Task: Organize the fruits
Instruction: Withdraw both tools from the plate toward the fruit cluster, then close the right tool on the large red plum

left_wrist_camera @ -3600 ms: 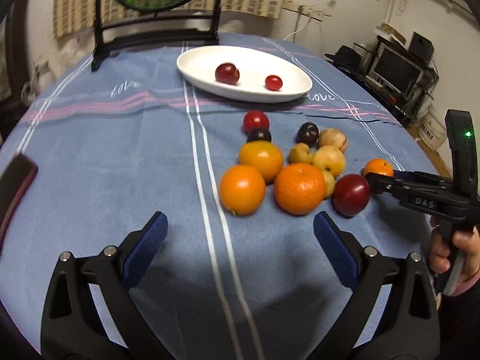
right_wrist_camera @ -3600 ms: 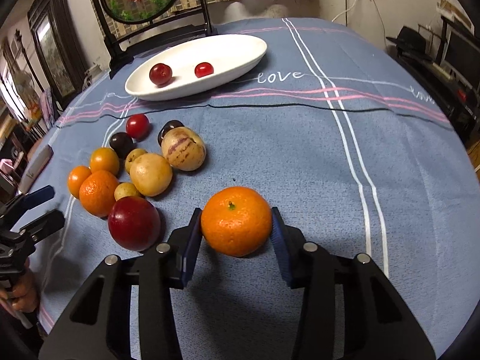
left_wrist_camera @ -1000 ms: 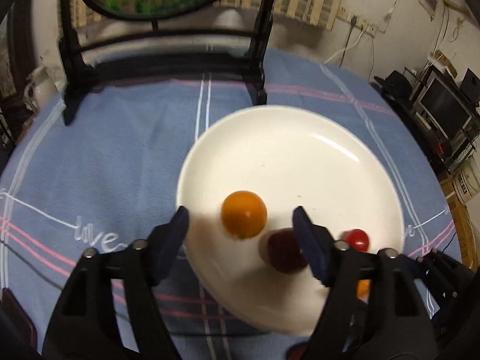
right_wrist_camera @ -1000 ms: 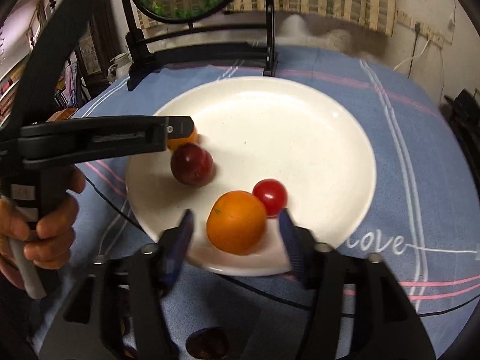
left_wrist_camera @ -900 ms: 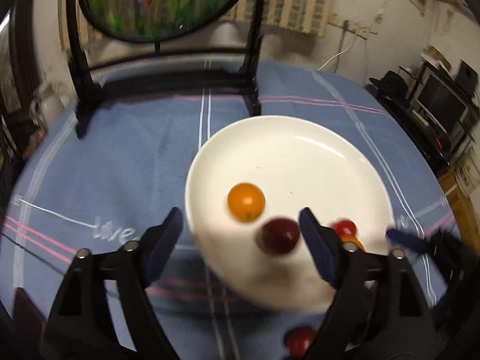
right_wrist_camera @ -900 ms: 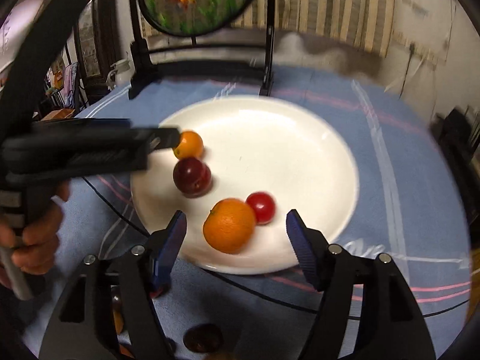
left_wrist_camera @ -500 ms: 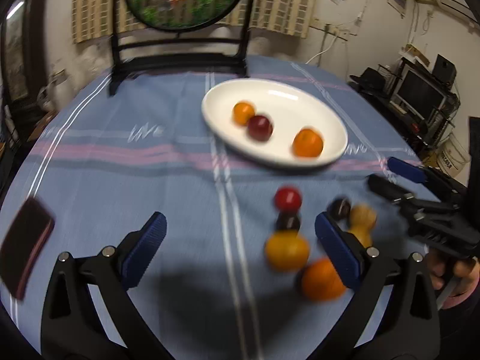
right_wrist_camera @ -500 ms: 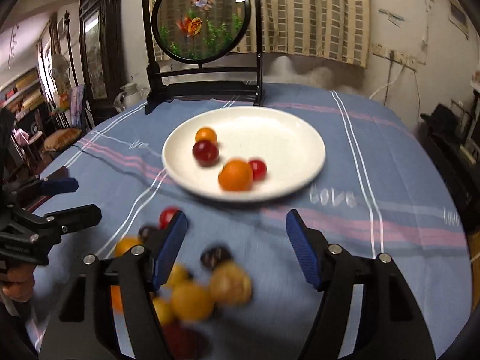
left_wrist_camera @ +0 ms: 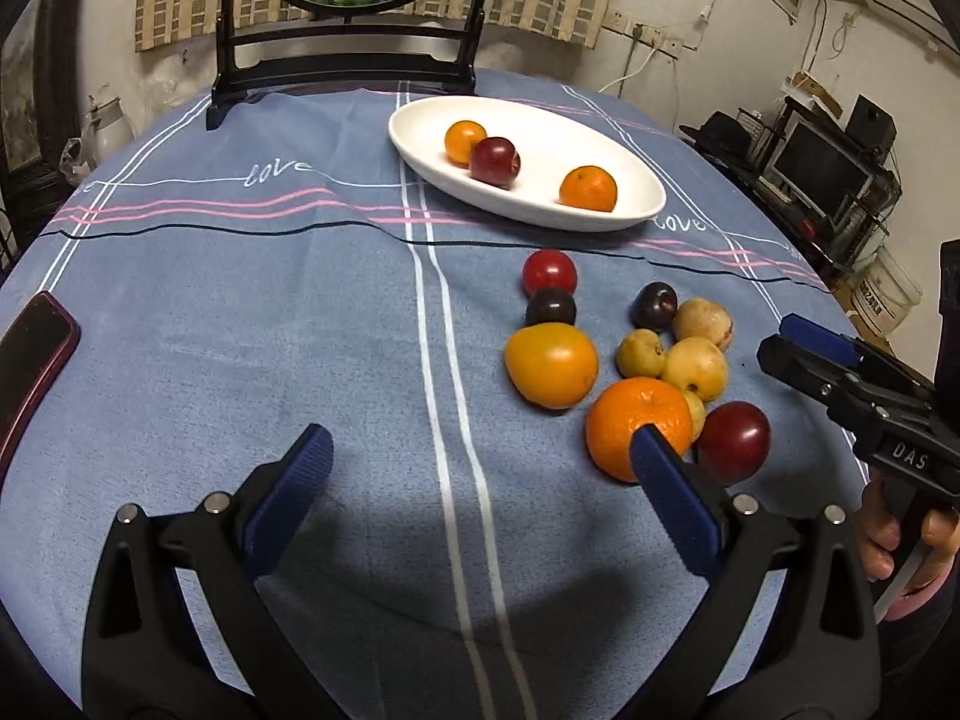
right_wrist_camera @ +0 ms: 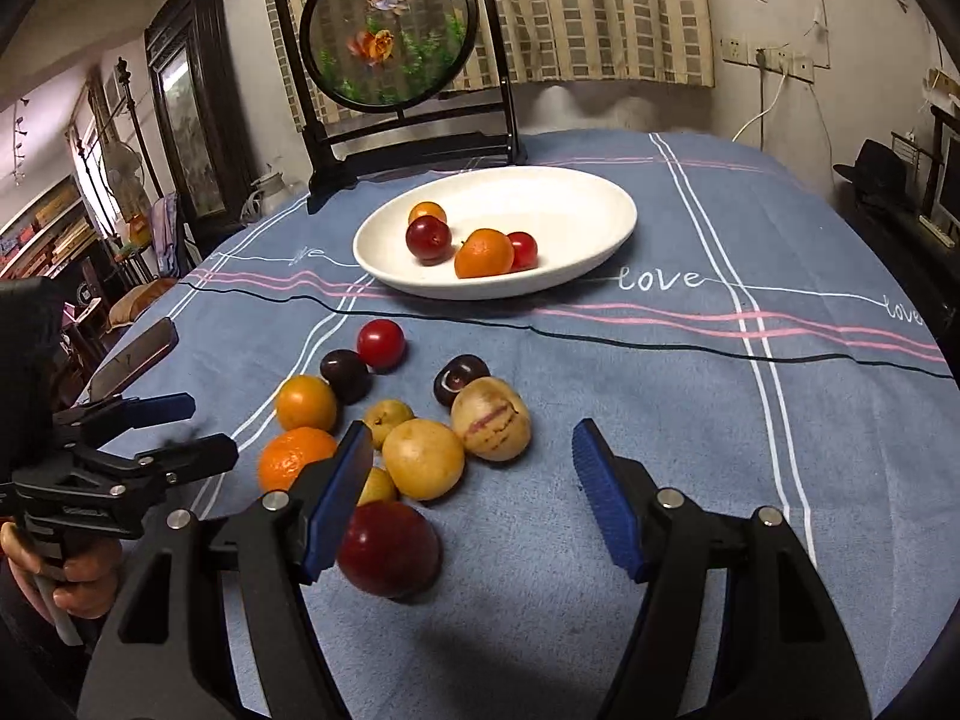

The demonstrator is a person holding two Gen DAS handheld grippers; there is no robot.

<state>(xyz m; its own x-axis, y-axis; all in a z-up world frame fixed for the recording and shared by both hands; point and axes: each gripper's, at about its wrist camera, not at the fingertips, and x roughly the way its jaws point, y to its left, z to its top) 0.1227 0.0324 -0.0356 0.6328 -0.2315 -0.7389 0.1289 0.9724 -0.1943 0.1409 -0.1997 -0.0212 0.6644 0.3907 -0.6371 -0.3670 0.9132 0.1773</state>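
Observation:
A white oval plate at the far side of the table holds a small orange, a dark red plum, a mandarin and, in the right wrist view, a cherry tomato. Loose fruit lies in a cluster nearer me: a large orange, a yellow-orange fruit, a red apple, yellow fruits and dark plums. My left gripper is open and empty, just left of the cluster. My right gripper is open and empty, over the cluster's near right side.
A blue striped tablecloth covers the round table. A dark phone lies at the left edge. A round fish screen on a black stand stands behind the plate. Shelves and electronics stand to the right of the table.
Both grippers let go of their oranges onto the plate and pulled back from it toward the loose fruit cluster. The plate now holds two more fruits.

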